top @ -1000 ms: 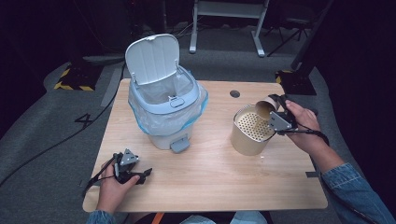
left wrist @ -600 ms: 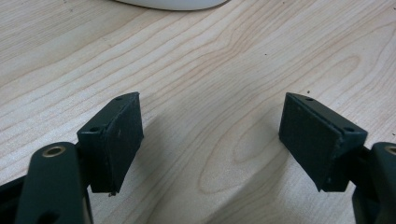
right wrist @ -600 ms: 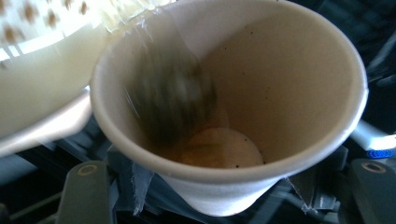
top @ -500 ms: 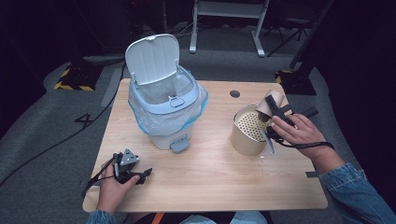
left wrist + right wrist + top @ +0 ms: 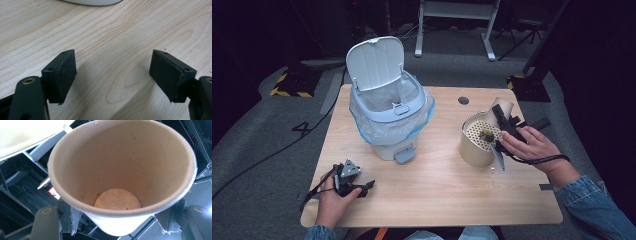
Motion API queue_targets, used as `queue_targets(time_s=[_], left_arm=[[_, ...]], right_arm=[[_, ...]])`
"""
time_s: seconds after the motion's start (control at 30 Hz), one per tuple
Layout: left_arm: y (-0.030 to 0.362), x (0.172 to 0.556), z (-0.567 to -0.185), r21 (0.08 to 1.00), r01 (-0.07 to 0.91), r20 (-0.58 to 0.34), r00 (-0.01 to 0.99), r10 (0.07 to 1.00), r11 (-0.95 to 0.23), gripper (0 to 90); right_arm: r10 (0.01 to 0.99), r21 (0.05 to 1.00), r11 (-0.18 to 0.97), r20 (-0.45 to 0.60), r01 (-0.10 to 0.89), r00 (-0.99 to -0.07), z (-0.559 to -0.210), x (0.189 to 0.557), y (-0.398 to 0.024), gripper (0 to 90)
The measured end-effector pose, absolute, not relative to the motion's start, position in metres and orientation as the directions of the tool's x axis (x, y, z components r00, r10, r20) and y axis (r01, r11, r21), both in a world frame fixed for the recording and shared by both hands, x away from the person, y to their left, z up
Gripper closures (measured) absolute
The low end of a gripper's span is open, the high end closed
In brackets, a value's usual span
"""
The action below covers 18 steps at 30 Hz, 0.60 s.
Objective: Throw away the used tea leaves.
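A tan paper cup (image 5: pixel 120 165) is tipped between the jaws of my right gripper (image 5: pixel 117 220), which is shut on its lower wall. Inside it are just a few dark specks near the bottom. In the high view the cup (image 5: pixel 503 107) is held by the right gripper (image 5: pixel 504 122) at the far rim of a tan canister (image 5: pixel 473 149) with a perforated insert. A small dark clump (image 5: pixel 486 135) lies on that insert. My left gripper (image 5: pixel 366 187) rests on the table at the front left. Its jaws stand wide open over bare wood, as the left gripper (image 5: pixel 112 75) view confirms.
A pale blue pedal bin (image 5: pixel 387 127) with a plastic liner stands at the table's back left, its lid (image 5: pixel 376 62) raised. The wooden table (image 5: pixel 437 195) has a round cable hole (image 5: pixel 463 100) near the far edge. Dark floor and a stand's legs lie beyond.
The right hand has shifted a little left and down with the cup, settling by the canister's far rim. The left hand has stayed put.
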<state>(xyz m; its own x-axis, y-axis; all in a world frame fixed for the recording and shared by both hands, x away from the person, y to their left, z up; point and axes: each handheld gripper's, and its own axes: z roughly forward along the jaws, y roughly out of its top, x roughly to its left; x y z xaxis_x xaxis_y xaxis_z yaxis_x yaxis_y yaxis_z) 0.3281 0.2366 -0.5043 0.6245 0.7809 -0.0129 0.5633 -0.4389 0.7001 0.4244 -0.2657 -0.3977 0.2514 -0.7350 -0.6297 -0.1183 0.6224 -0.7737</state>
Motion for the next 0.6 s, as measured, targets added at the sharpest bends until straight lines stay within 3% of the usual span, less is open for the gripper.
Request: queue_targets(time_s=[0.4,0.53,0.6], left_arm=[[0.236,0.328,-0.504,0.700,0.566,-0.017,0.622,0.783,-0.434,22.0],[0.237,0.328,-0.504,0.700,0.565,-0.014,0.623,0.782,-0.437,22.0],[0.236,0.328,-0.504,0.700,0.567,-0.017,0.622,0.783,-0.434,22.1]], right_arm=[[-0.695,-0.726,0.673,-0.685,-0.139,0.218,-0.395,0.426,-0.268,31.9],[-0.633,-0.654,0.732,-0.757,-0.193,0.163,-0.391,0.428,-0.270,31.6],[-0.563,-0.568,0.789,-0.821,-0.233,0.094,-0.387,0.431,-0.271,31.5]])
